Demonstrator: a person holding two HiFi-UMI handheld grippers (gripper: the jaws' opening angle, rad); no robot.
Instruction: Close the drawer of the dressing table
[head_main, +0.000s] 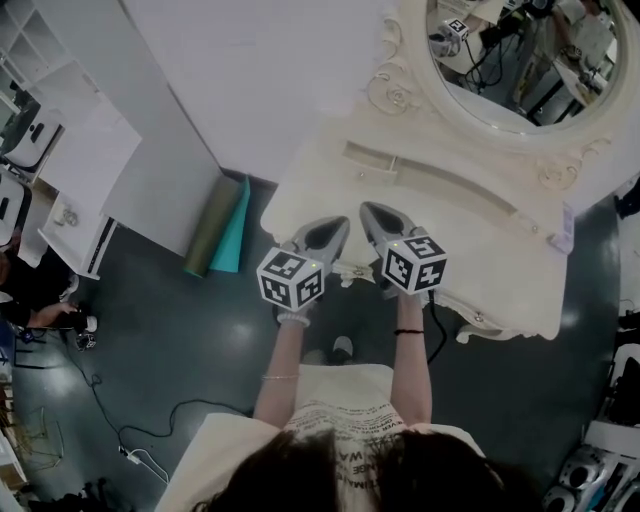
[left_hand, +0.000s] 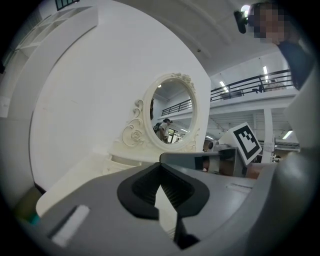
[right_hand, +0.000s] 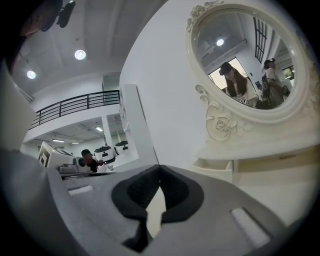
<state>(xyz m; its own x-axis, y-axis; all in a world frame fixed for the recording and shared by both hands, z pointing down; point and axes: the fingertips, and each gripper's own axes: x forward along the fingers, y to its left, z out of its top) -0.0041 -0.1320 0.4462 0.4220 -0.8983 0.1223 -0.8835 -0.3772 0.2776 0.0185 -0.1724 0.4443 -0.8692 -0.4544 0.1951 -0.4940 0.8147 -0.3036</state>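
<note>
The small drawer (head_main: 372, 156) stands pulled out of the low tier under the oval mirror (head_main: 520, 60), at the back of the cream dressing table (head_main: 480, 250). The 2 grippers lie side by side over the table's front edge, left gripper (head_main: 332, 230) and right gripper (head_main: 378, 218) — each with jaws pressed together on nothing, apart from the drawer.

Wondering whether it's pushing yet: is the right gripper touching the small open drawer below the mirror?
Apart. The head view shows bare tabletop between the right gripper and the small drawer.
</note>
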